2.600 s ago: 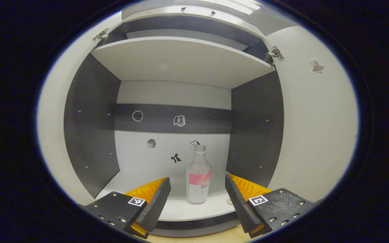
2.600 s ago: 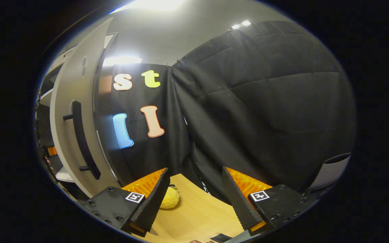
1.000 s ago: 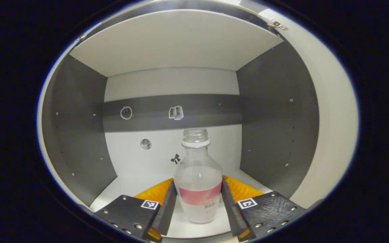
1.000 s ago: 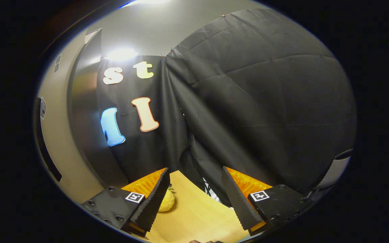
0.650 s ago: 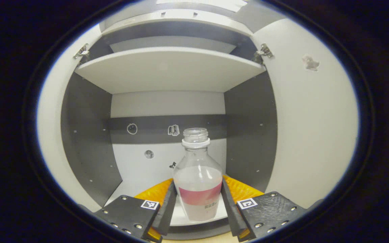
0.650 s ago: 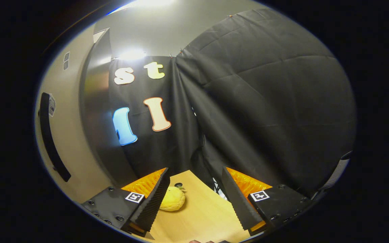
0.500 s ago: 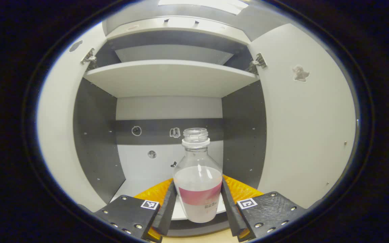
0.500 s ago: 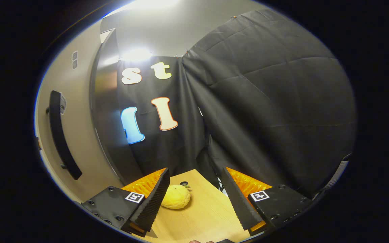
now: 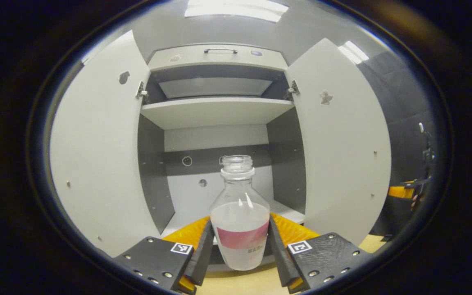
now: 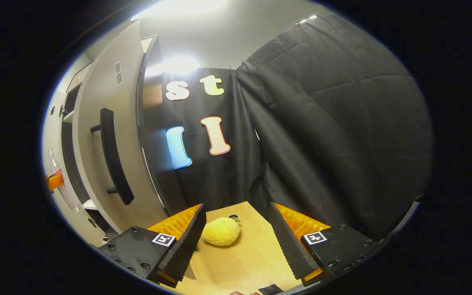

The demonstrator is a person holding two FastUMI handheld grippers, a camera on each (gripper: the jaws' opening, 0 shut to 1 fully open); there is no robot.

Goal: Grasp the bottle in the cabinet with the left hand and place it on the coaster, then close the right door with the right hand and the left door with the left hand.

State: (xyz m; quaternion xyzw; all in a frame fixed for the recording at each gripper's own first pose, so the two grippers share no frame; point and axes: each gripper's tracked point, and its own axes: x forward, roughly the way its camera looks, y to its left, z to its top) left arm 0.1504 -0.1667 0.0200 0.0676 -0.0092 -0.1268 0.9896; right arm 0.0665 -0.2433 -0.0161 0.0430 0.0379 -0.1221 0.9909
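The left gripper (image 9: pixel 240 246) clamps the clear bottle (image 9: pixel 240 221) on both sides, upright, lifted out in front of the cabinet (image 9: pixel 215 110) above the worktop (image 9: pixel 240 282). The right gripper (image 10: pixel 236 241) waits with fingers wide apart, holding nothing. Behind, the left door (image 9: pixel 96 147) and right door (image 9: pixel 342 143) stand open; placing on the coaster and both closings remain

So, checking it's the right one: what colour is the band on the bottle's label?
Pink-red above a white strip, on the clear bottle; the left gripper view shows it best.
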